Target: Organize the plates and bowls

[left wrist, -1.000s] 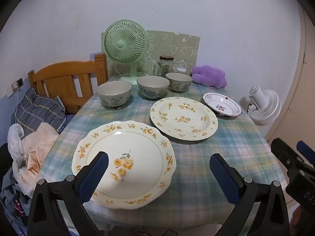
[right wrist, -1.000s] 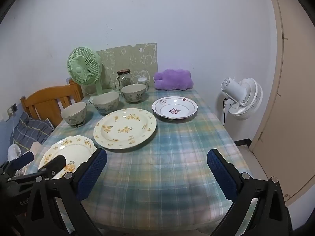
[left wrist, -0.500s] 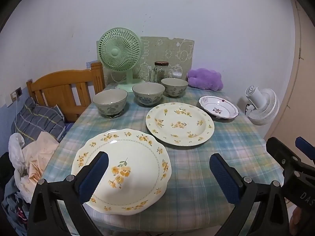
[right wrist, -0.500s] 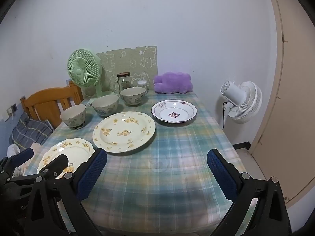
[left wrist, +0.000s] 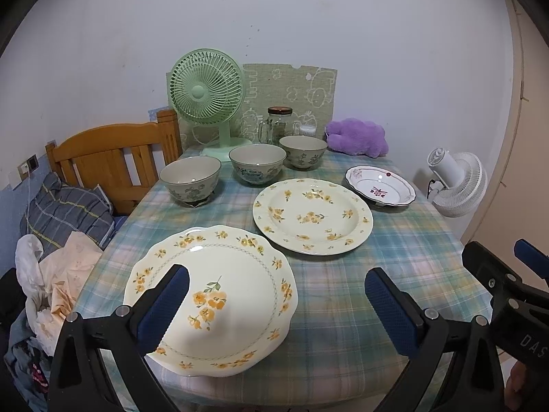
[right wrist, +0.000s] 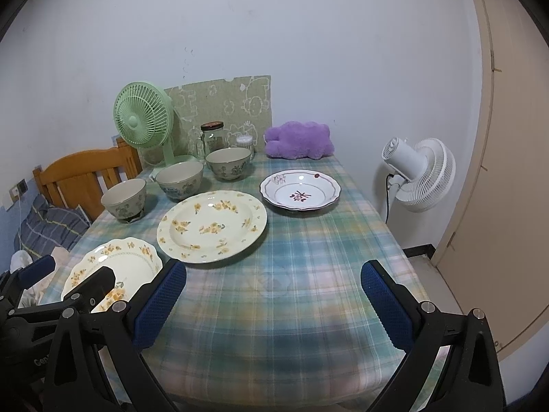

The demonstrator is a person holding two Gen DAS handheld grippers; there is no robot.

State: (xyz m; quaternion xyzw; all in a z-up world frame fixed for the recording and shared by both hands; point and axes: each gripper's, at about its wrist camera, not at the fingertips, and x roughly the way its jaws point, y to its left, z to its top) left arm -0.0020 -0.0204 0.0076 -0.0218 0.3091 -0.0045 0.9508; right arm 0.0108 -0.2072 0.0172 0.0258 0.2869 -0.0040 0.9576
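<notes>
Both grippers gape empty; near plate (left wrist: 219, 295) lies just ahead-left of left gripper (left wrist: 274, 309), nearer than right gripper (right wrist: 274, 302).

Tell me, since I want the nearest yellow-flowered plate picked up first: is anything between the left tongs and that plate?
Nothing visible. The left tongs are open just above the near yellow-flowered plate, with only bare tablecloth beside it. The second flowered plate and the three bowls lie farther back, apart from it.
</notes>
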